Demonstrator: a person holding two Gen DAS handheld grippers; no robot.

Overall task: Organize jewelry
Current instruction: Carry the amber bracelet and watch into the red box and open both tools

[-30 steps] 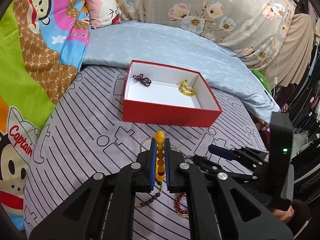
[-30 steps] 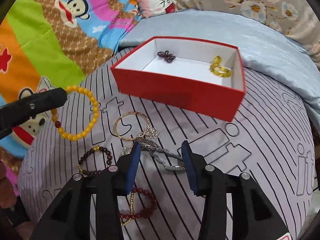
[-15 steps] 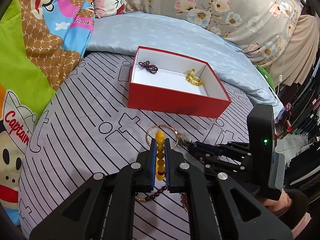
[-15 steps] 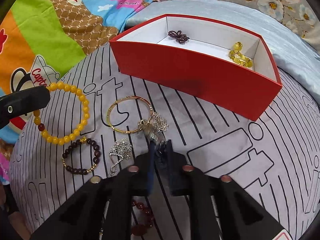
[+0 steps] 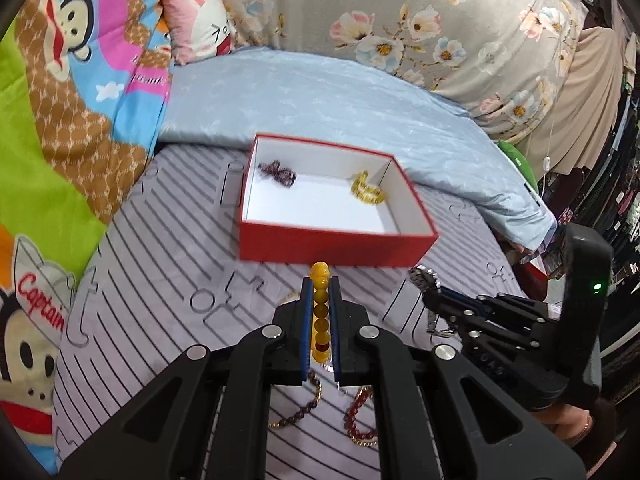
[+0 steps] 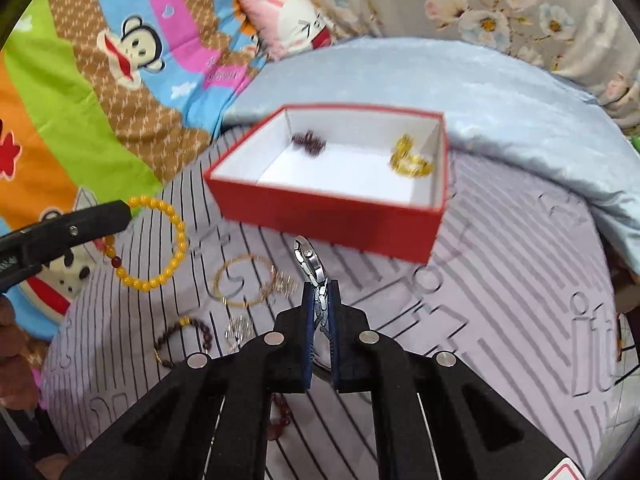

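Bed [image 5: 140, 280]: striped grey sheet, with a pale blue quilt [image 5: 320, 92] bunched behind and a cartoon monkey blanket [image 5: 60, 120] along the left side.

Red box [image 5: 328, 244]: open, white inside, standing on the striped sheet in front of the quilt. It holds a dark beaded piece [image 5: 278, 174] at its back left and a yellow beaded piece [image 5: 366, 194] at its back right, the two well apart.

Left tongs [image 5: 320, 280]: clenched on a yellow bead bracelet [image 6: 160, 240], which hangs as a full loop above the sheet, in front of the box.

Right tongs [image 6: 320, 282]: clenched on a silver link bracelet [image 6: 310, 260], whose end sticks up beyond the tips, just short of the box's front wall.

Loose on the sheet, near the tongs:
- gold bangle [image 6: 240, 284], lying flat, with a small silver charm piece [image 6: 282, 282] touching its right edge
- dark bead bracelet [image 6: 182, 340] with a gold bead
- silver chain piece [image 6: 238, 330], blurred, just beside the dark bracelet
- red bead bracelet [image 5: 360, 420], partly hidden under the tongs
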